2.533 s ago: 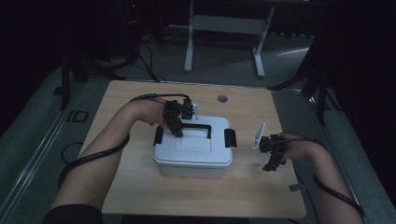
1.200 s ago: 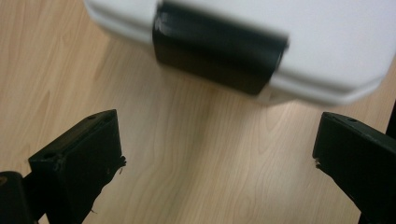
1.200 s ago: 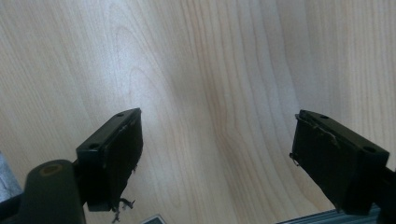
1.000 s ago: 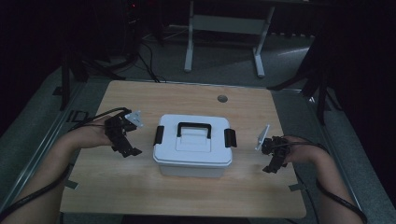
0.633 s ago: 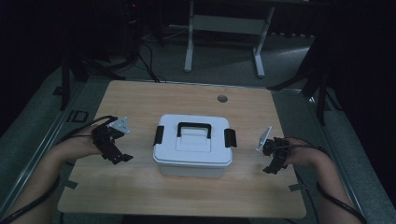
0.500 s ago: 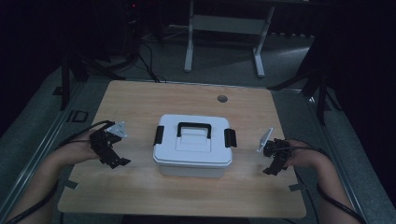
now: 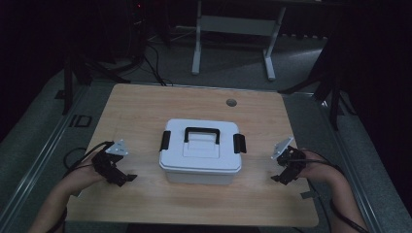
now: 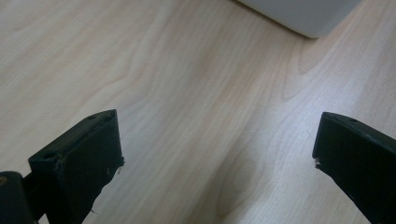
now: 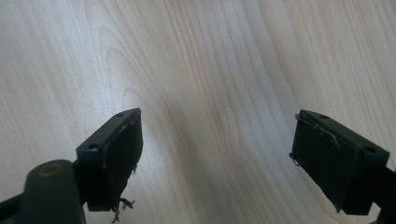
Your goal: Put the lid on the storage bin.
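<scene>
A white plastic box (image 7: 201, 151) with a black handle (image 7: 201, 133) and two black side latches stands closed in the middle of the wooden table (image 7: 145, 107). My left gripper (image 7: 124, 178) rests low over the table to the box's left, open, nothing between its jaws. In the left gripper view a corner of the box (image 8: 303, 14) shows at the top, beyond the left gripper (image 8: 217, 154). My right gripper (image 7: 278, 178) sits to the box's right, open over bare wood. The right gripper view has its wide-apart pads (image 9: 116, 154) above the table (image 9: 210, 70).
A round cable hole (image 7: 231, 102) lies in the table behind the box. Metal frame legs (image 7: 197, 43) stand on the floor beyond the table. Cables trail from both grippers along the forearms. Table edges lie close to both hands.
My left gripper left the box's handle, swung out to the left and came back toward the front edge. The right gripper stayed where it was.
</scene>
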`<move>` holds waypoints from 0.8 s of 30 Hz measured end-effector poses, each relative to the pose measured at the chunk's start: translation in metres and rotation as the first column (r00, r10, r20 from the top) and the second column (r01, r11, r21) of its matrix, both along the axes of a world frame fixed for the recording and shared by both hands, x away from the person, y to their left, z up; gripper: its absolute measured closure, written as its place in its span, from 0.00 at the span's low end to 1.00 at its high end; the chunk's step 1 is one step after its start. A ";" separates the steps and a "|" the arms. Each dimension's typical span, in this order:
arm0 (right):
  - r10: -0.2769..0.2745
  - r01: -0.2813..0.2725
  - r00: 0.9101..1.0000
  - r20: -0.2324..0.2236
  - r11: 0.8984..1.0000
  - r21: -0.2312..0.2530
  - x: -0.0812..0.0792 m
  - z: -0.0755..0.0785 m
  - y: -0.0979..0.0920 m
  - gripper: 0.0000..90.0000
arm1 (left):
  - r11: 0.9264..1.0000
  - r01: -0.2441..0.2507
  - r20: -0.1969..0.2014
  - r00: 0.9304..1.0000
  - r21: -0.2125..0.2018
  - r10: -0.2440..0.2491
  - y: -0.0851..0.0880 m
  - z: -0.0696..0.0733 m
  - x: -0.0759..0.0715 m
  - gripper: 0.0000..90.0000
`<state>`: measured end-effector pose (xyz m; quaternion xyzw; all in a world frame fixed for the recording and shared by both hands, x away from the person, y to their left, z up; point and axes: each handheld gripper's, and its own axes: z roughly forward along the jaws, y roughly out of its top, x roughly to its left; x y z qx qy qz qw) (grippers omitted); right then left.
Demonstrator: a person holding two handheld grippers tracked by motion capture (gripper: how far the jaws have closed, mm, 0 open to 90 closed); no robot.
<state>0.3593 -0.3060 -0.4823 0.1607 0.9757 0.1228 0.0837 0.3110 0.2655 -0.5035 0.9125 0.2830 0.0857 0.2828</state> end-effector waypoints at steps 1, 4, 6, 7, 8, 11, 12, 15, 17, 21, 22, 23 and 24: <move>-0.006 0.006 1.000 0.002 1.000 0.017 -0.002 -0.005 -0.002 0.18 | 1.000 0.006 -0.005 1.000 0.003 -0.006 0.000 -0.006 -0.002 0.01; -0.011 0.011 1.000 0.004 1.000 0.019 -0.003 -0.008 -0.003 0.18 | 1.000 0.015 -0.028 1.000 0.019 -0.014 -0.001 -0.010 -0.002 0.01; -0.019 0.019 1.000 0.009 1.000 0.016 -0.003 -0.010 -0.004 0.18 | 0.999 0.016 -0.026 1.000 0.039 -0.015 -0.001 -0.013 -0.003 0.01; -0.025 0.024 1.000 0.017 0.999 0.021 -0.004 -0.009 -0.006 0.18 | 0.999 -0.003 -0.014 1.000 0.038 0.003 0.000 -0.013 -0.002 0.01; -0.025 0.024 1.000 0.017 0.999 0.021 -0.004 -0.009 -0.006 0.18 | 0.999 -0.003 -0.014 1.000 0.038 0.003 0.000 -0.013 -0.002 0.01; -0.056 0.053 0.998 0.041 0.996 0.070 -0.005 -0.006 -0.012 0.18 | 0.998 -0.054 0.013 0.998 0.015 0.054 0.005 -0.014 0.001 0.01; -0.056 0.053 0.998 0.041 0.996 0.070 -0.005 -0.006 -0.012 0.18 | 0.998 -0.054 0.013 0.998 0.015 0.054 0.005 -0.014 0.001 0.01; -0.071 0.067 0.996 0.055 0.995 0.075 -0.006 -0.006 -0.016 0.18 | 0.997 -0.075 0.032 0.997 -0.010 0.075 0.006 -0.013 0.002 0.01; -0.079 0.074 0.995 0.057 0.994 0.080 -0.006 -0.006 -0.019 0.18 | 0.996 -0.085 0.049 0.995 -0.005 0.085 0.006 -0.012 0.002 0.01; -0.101 0.095 0.993 0.062 0.992 0.088 -0.007 -0.010 -0.024 0.18 | 0.996 -0.094 0.053 0.994 0.000 0.094 0.005 -0.017 0.002 0.01; -0.101 0.095 0.993 0.062 0.992 0.088 -0.007 -0.010 -0.024 0.18 | 0.996 -0.094 0.053 0.994 0.000 0.094 0.005 -0.017 0.002 0.01; -0.112 0.106 0.992 0.063 0.991 0.081 -0.007 -0.012 -0.025 0.18 | 0.996 -0.091 0.053 0.994 0.006 0.091 0.005 -0.021 0.001 0.01; -0.112 0.106 0.992 0.063 0.991 0.081 -0.007 -0.012 -0.025 0.18 | 0.996 -0.091 0.053 0.994 0.006 0.091 0.005 -0.021 0.001 0.01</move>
